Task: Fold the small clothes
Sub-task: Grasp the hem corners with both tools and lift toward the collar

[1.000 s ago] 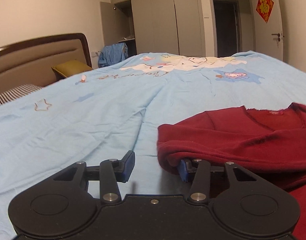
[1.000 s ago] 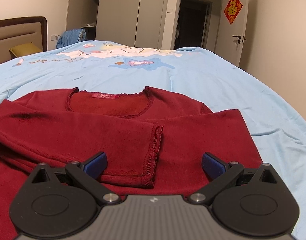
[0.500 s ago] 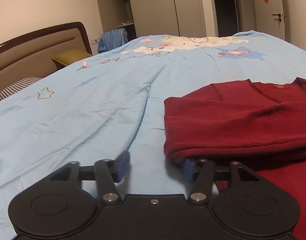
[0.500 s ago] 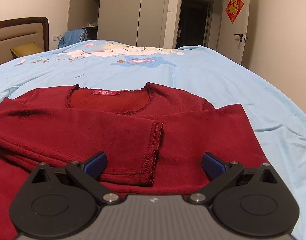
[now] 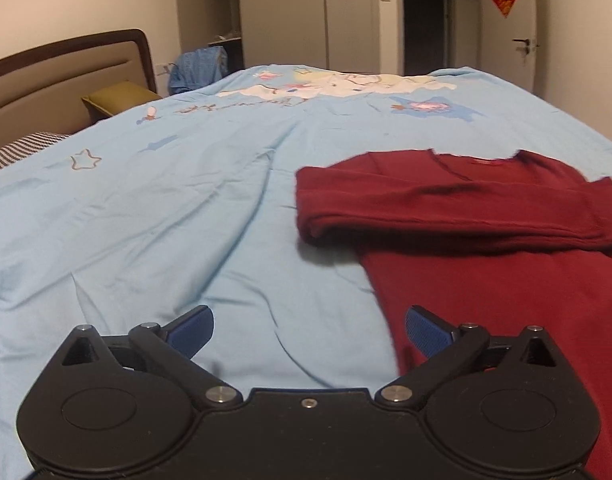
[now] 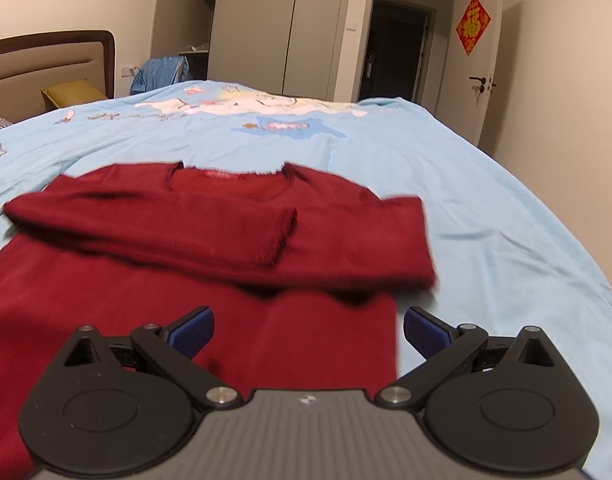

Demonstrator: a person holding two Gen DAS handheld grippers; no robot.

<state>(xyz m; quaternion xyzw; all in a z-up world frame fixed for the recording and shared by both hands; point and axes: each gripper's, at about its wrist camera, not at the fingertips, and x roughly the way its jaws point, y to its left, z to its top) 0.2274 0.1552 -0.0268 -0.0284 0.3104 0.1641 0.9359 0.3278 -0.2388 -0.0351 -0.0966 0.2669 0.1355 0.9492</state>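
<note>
The dark red knitted sweater (image 6: 210, 240), sleeves laid across, is gripped by neither gripper: left gripper (image 5: 308, 330) jaws are opening, right gripper (image 6: 308, 330) gapes empty. The bottom corners are best pinched evenly.

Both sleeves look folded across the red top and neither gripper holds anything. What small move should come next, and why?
Probably bring both grippers down to the near hem of the red top. The sleeves already lie crossed over the chest, while the lower body is flat and unfolded. The left gripper, jaws opening with nothing between them, and the open right gripper sit over its side edges.
</note>
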